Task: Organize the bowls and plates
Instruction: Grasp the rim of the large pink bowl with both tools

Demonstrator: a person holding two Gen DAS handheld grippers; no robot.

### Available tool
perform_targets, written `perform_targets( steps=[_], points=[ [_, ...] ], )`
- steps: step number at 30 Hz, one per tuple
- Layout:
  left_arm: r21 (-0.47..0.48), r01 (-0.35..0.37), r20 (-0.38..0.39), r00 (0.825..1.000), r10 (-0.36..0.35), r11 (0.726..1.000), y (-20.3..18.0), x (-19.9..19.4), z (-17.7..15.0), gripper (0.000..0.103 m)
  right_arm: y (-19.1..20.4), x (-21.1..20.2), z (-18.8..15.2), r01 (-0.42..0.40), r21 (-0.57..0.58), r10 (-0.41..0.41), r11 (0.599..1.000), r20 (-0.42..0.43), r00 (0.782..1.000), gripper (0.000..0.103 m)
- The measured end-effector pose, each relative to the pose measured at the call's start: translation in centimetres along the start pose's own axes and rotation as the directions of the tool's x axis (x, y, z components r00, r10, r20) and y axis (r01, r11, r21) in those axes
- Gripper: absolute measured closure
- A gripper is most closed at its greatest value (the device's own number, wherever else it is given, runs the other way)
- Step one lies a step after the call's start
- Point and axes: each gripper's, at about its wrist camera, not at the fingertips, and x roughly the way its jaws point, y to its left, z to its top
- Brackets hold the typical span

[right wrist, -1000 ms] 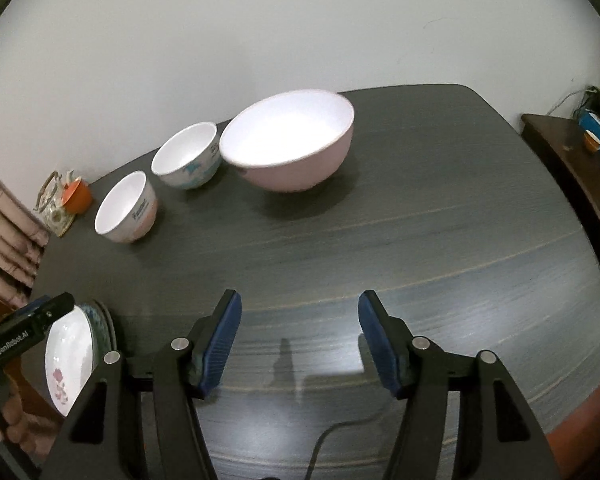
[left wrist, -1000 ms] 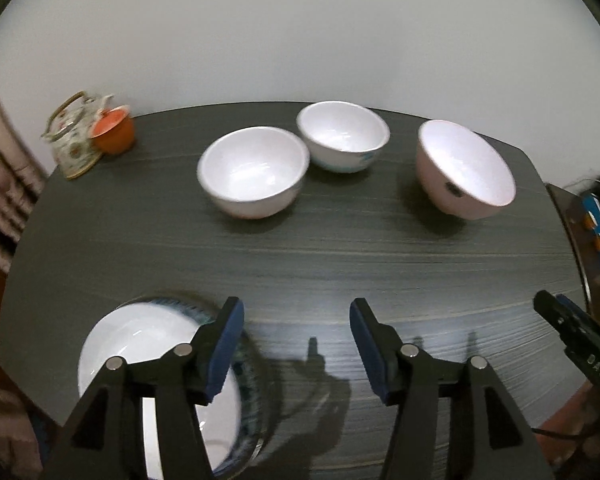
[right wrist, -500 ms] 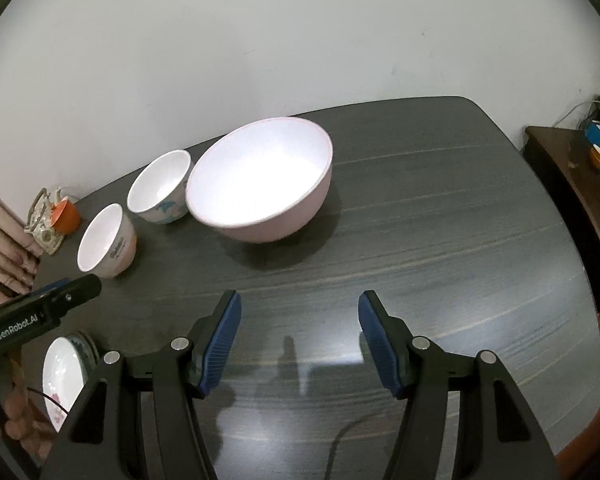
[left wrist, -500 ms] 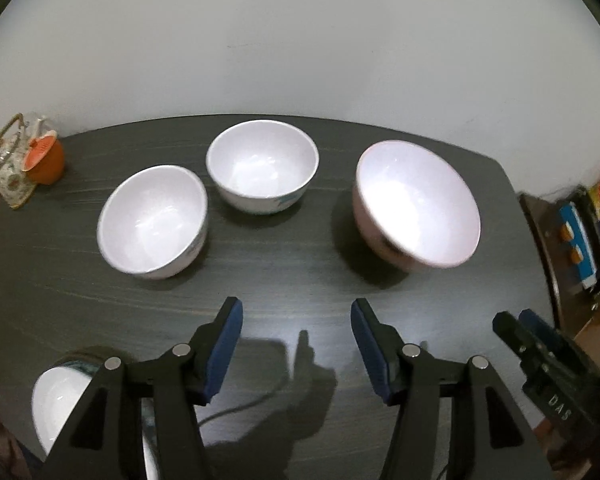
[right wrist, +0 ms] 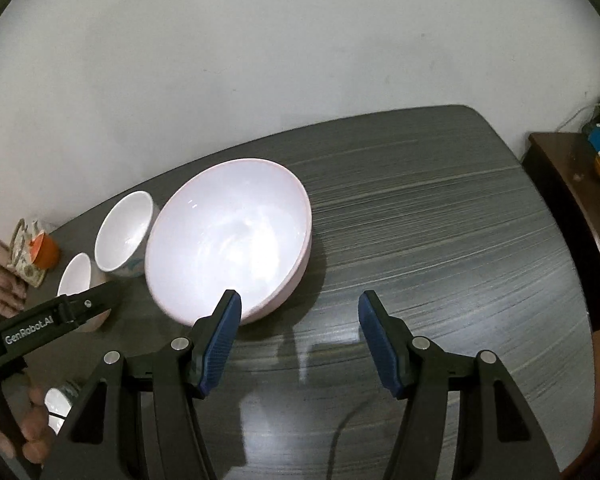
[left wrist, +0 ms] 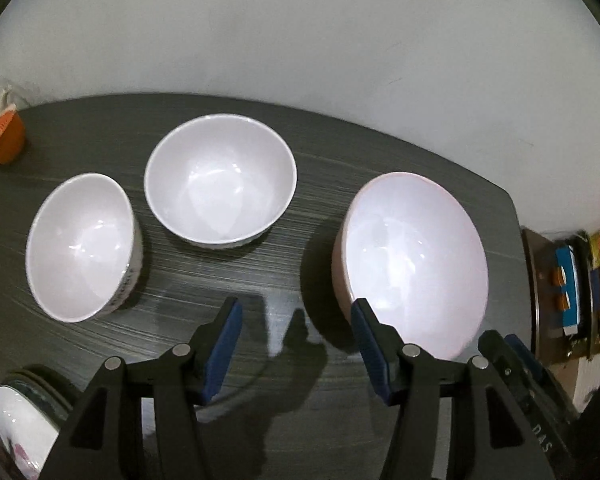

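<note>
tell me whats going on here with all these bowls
A person holds a claw in each hand over a dark table. Both the left claw and right claw are open and empty. Three bowls sit untouched: a big pink bowl and two small white bowls. Plates are stacked at the near edge.

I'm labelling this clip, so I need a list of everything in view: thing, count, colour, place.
big bowl: 1, pink outside, white inside, right of the small bowls
small bowls: 2, white, side by side at table's left-centre
plates: a stack, white with dark rim, near left corner
teapot: 1, patterned, far left edge
cup: 1, orange, beside the teapot
table: 1, dark wood-grain
side cabinet: 1, brown, right of table, holding coloured items
left gripper: black, blue pads, open, empty
right gripper: same, open, empty
</note>
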Motion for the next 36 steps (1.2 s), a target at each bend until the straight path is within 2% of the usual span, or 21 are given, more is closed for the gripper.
perform_targets(
  steps=[3,5,13,18,19,20,25,26,27,29,36],
  points=[
    [-0.019,0.019,-0.016,1.0,-0.02,1.0,-0.4,1.0,0.4,0.045,-0.1,1.2,0.8,-0.002,0.007,0.003,1.0,-0.017,1.0,0.045],
    [-0.016,0.008,-0.03,1.0,-0.008,1.0,-0.6,1.7,0.8,0.045,-0.2,2.2,1.3,0.002,0.021,-0.002,1.0,-0.042,0.999,0.045],
    [0.008,0.003,-0.053,0.999,-0.002,1.0,-1.4,3.8,1.7,0.045,-0.2,5.8,2.5,0.0,0.047,0.005,0.999,-0.103,0.995,0.045],
    [0.037,0.004,-0.057,0.998,-0.002,0.999,-1.7,4.6,1.7,0.046,0.1,6.7,2.5,0.006,0.035,-0.002,0.999,-0.113,0.994,0.046],
    [0.04,0.004,-0.055,0.998,-0.002,0.999,-1.7,4.7,1.8,0.051,0.1,6.9,2.5,0.0,0.036,0.004,0.999,-0.117,0.993,0.047],
    [0.043,0.005,-0.059,0.998,-0.003,0.999,-1.8,4.8,1.8,0.063,0.2,7.1,2.5,-0.004,0.036,0.008,0.999,-0.12,0.993,0.051],
    [0.044,0.05,-0.067,0.997,-0.047,0.998,-1.5,5.1,1.9,0.082,0.1,7.3,2.2,-0.026,0.041,0.031,0.999,-0.132,0.991,0.066],
    [0.048,0.056,-0.067,0.996,-0.053,0.997,-1.4,4.9,1.9,0.088,0.2,7.3,2.2,-0.033,0.042,0.039,0.999,-0.134,0.99,0.073],
    [0.05,0.062,-0.068,0.996,-0.059,0.997,-1.5,4.8,1.9,0.088,0.2,7.3,2.2,-0.041,0.041,0.046,0.998,-0.137,0.99,0.079],
    [0.056,0.056,-0.065,0.997,-0.052,0.997,-1.5,4.5,1.8,0.088,0.2,7.1,2.2,-0.036,0.035,0.041,0.999,-0.136,0.99,0.081],
    [0.068,0.063,-0.065,0.996,-0.059,0.996,-0.9,1.8,0.3,0.088,1.6,6.0,1.2,-0.036,0.035,0.04,0.999,-0.123,0.992,0.081]
  ],
)
